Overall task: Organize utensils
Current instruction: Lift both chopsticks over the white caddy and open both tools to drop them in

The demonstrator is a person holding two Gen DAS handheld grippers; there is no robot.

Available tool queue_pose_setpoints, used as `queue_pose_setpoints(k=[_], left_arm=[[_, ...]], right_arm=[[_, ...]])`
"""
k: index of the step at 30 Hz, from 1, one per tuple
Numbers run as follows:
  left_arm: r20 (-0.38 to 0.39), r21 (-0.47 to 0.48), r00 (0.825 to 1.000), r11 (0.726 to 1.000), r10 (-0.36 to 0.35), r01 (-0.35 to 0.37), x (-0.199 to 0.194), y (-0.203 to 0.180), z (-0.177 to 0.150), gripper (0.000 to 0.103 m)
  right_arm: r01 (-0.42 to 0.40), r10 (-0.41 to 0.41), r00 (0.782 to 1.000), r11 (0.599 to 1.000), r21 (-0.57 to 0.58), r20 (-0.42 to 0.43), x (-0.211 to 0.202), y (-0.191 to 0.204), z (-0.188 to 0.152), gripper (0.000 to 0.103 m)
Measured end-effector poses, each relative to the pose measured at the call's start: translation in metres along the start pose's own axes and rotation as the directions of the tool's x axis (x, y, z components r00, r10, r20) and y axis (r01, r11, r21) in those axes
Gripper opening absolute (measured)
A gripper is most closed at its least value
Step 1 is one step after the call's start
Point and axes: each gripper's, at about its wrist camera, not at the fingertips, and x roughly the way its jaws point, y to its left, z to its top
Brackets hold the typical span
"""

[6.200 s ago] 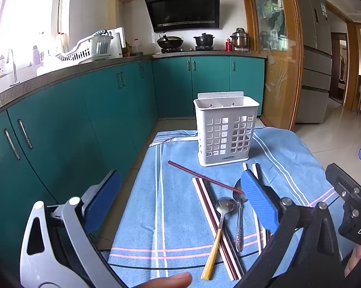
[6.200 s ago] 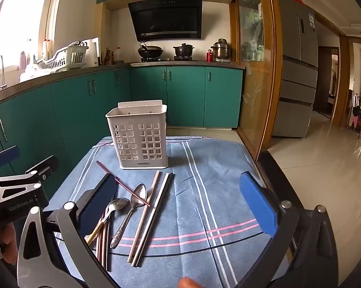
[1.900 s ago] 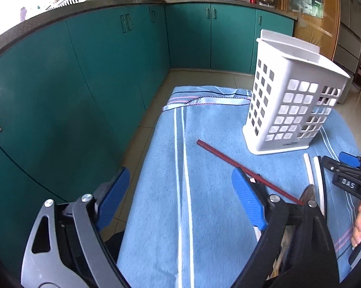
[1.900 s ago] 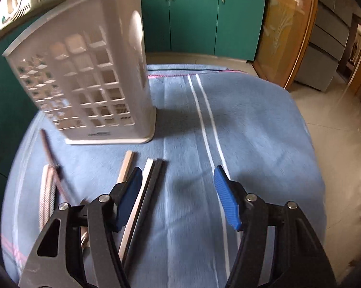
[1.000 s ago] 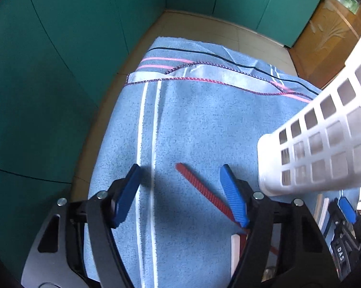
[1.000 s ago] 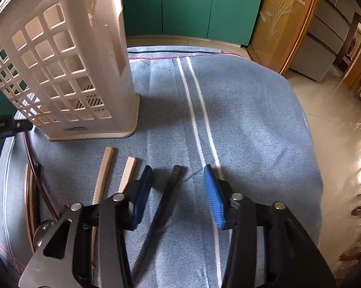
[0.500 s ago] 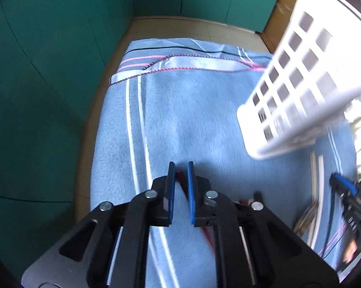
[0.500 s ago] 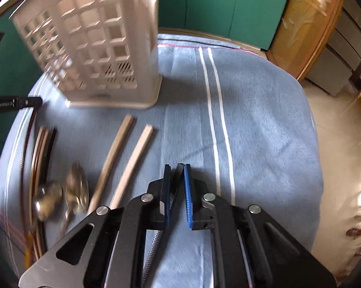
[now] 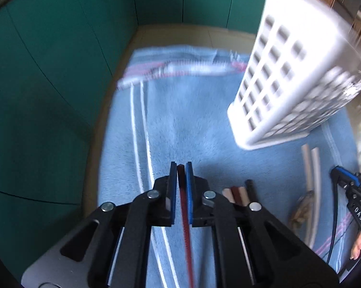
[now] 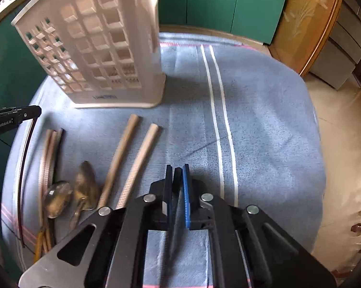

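Blue striped towel point(image 10: 264, 124) was spread over the table. Left gripper point(image 9: 181, 180) was clamped on a red chopstick point(image 9: 185, 218), right gripper point(image 10: 178, 182) on a dark chopstick point(image 10: 175, 225). Pickup step judged done. White slotted plastic utensil basket point(image 10: 103, 48) stood at 11 o'clock; lifting and dropping in was judged next.

Both views are aimed steeply down, close over the blue cloth point(image 10: 264, 124); the white basket point(image 9: 288, 76) is shared.
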Motion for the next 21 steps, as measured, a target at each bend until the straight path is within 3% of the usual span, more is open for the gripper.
queue_pose_setpoints(k=[3,6,11,15,17,21], left_arm=[[0.094,-0.015,0.995,1.0,-0.019,0.021,-0.048,-0.001,-0.003,0.006],[0.21,-0.006,0.977,0.999,-0.037,0.039,-0.104,-0.004,-0.008,0.006],[0.395,0.001,0.917,0.998,-0.061,0.066,-0.185,-0.001,-0.012,0.006],[0.532,0.007,0.842,0.995,-0.089,0.1,-0.246,0.0,-0.013,0.006],[0.602,0.006,0.794,0.995,-0.086,0.104,-0.275,0.002,-0.009,0.006],[0.685,0.008,0.724,0.994,-0.083,0.106,-0.311,0.0,0.015,0.006]], right_arm=[[0.004,-0.003,0.998,1.0,-0.01,0.068,-0.031,0.005,-0.001,0.007],[-0.022,0.026,0.987,0.999,-0.026,0.16,-0.077,0.012,-0.004,0.007],[-0.052,0.067,0.945,0.997,-0.057,0.32,-0.155,0.015,-0.008,0.007],[-0.1,0.118,0.885,0.993,-0.063,0.451,-0.213,0.006,-0.007,0.007],[-0.143,0.157,0.835,0.987,-0.068,0.528,-0.243,-0.001,0.0,0.007],[-0.184,0.181,0.741,0.981,-0.063,0.647,-0.292,-0.009,0.028,0.007]])
